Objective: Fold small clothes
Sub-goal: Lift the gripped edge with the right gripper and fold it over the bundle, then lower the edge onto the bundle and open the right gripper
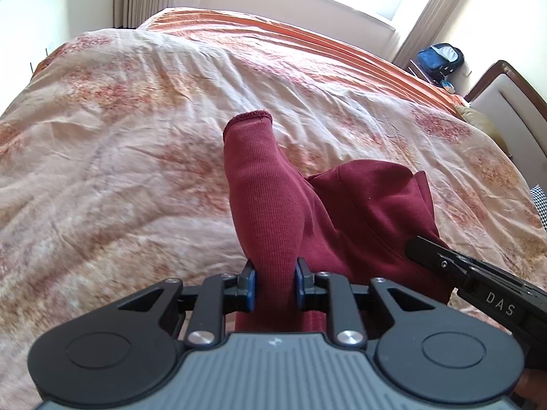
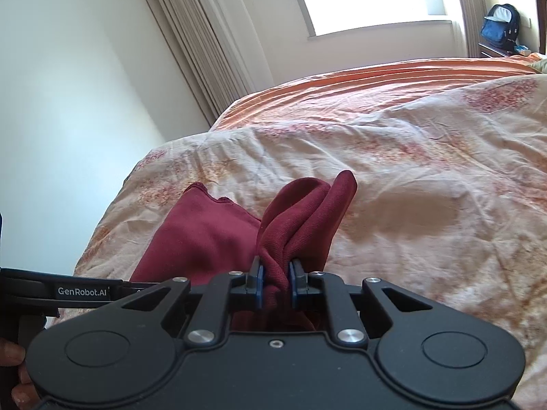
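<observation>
Both tools gripping maroon garment (image 1: 359, 212) over bed (image 1: 119, 136): left tool (image 1: 275, 283) pinching ribbed cuff, right tool (image 2: 276, 285) clamping bunched fabric. Garment hanging lifted, not lying flat. No fold showing yet; judging task early, all folding remaining.

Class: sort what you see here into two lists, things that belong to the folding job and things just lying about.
Job: maroon garment, left gripper and right gripper, both clamped on it, quilt beneath.

Lying about: blue backpack, curtains, headboard.
</observation>
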